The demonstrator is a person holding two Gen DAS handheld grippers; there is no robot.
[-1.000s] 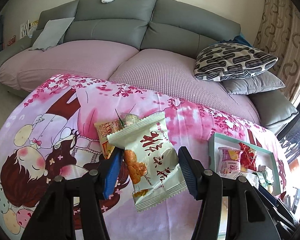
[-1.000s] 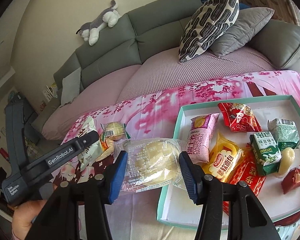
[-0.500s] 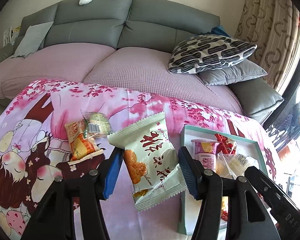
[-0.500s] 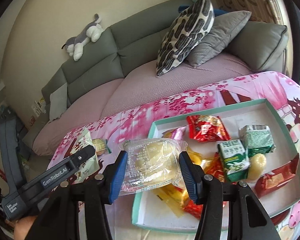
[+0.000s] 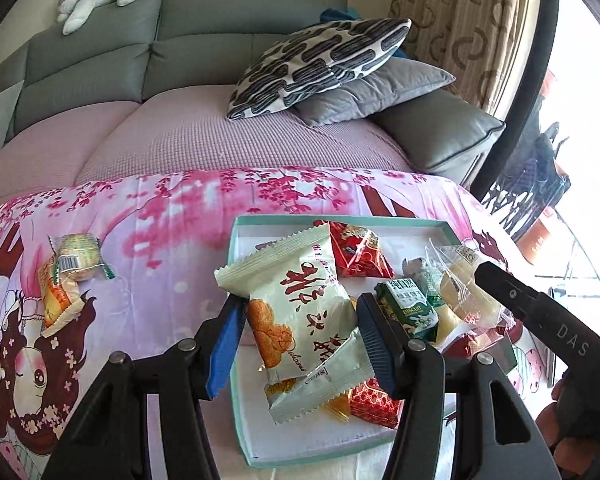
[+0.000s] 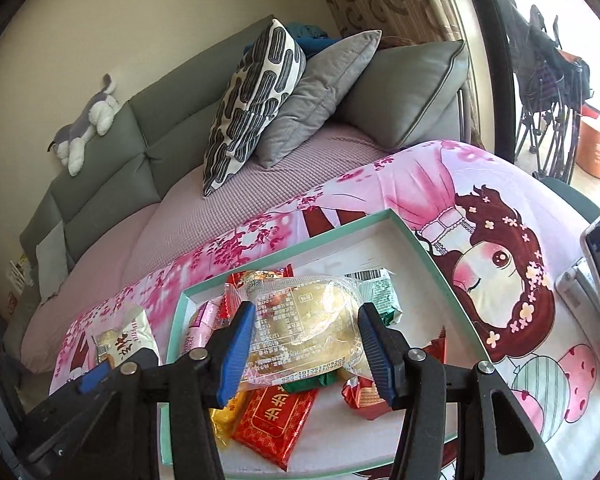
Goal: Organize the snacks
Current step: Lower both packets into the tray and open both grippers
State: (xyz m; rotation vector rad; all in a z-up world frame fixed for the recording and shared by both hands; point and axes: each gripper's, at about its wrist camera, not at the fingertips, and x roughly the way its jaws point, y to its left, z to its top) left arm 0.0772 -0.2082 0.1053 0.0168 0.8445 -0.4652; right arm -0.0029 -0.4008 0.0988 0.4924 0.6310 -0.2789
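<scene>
My left hand-held gripper [image 5: 298, 334] clamps the pale green crinkle-edged snack packet [image 5: 300, 320], long axis pointing away, directly over the teal-rimmed white tray [image 5: 236, 412]. My right hand-held gripper [image 6: 306, 344] grips the clear-wrapped yellow bun [image 6: 304, 328] crosswise, probably hanging above the tray's middle.

bright daylight pours in from the blown-out glass window [image 5: 580, 160] on the right, glare bleaching it white; fisheye bending curves every edge, black corners, focus sharp.
</scene>
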